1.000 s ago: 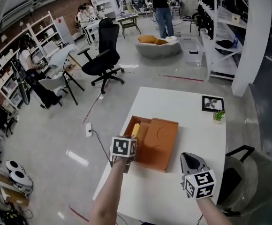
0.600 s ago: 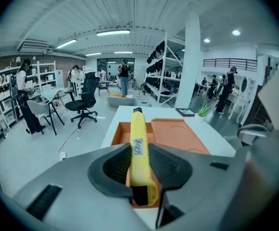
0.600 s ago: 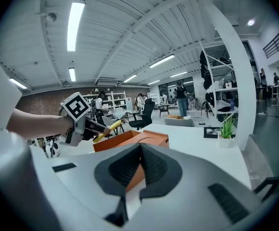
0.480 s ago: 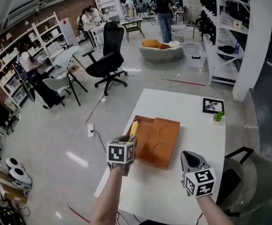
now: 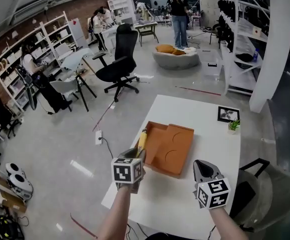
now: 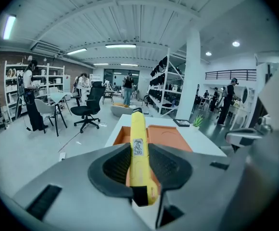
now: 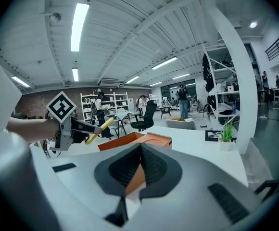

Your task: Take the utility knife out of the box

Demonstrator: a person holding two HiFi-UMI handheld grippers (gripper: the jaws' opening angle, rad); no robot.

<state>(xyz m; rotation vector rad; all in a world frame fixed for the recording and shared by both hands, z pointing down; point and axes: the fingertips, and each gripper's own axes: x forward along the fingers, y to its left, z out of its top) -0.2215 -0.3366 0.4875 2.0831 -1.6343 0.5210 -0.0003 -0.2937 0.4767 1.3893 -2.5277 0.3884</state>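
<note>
We are pinching the utility knife (image 6: 138, 143) in our left gripper (image 6: 139, 166), at nine o'clock of the box (image 5: 174, 145), and squeezing our right gripper (image 7: 140, 170) closed.

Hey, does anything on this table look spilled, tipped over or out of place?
Nothing stands out. The orange box lies flat and open on the table, near its left edge. The potted plant stands upright at the right beside a framed picture. The yellow utility knife is clamped in the left gripper, clear of the box.
</note>
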